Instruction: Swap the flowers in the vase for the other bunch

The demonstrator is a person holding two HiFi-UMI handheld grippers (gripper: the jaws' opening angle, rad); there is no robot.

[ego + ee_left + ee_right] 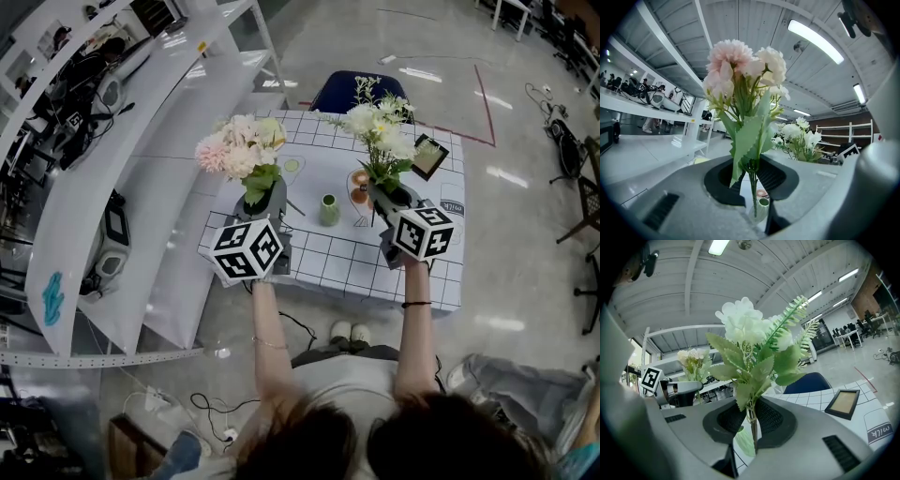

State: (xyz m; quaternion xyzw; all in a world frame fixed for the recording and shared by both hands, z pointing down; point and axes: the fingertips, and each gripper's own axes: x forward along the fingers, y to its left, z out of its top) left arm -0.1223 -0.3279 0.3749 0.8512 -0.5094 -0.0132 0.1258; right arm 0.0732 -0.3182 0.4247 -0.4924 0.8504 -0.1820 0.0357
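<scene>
I had a bunch in each hand at that moment: the left gripper (262,201) had its jaws pinched on the thin green stems of the pink and cream artificial flower bunch (740,70), and the right gripper (394,198) had its jaws closed on the stem of the white flower bunch with fern sprigs (746,326). Both bunches stood upright, heads above the jaws and stem ends hanging just below, which I judged was the sensible way to carry them, as a stem pointing down can go straight into a narrow neck. The small green ceramic vase (329,210) stood on the counter with the white grid-patterned cloth (337,264), between the two grippers and apart from both; its mouth looked empty (so the old bunch seemed already out). Holding the bunches off to either side left the vase clear from above. Which bunch was due to go in, I could not tell. A dark-framed picture (430,157) lay beyond the right gripper.
</scene>
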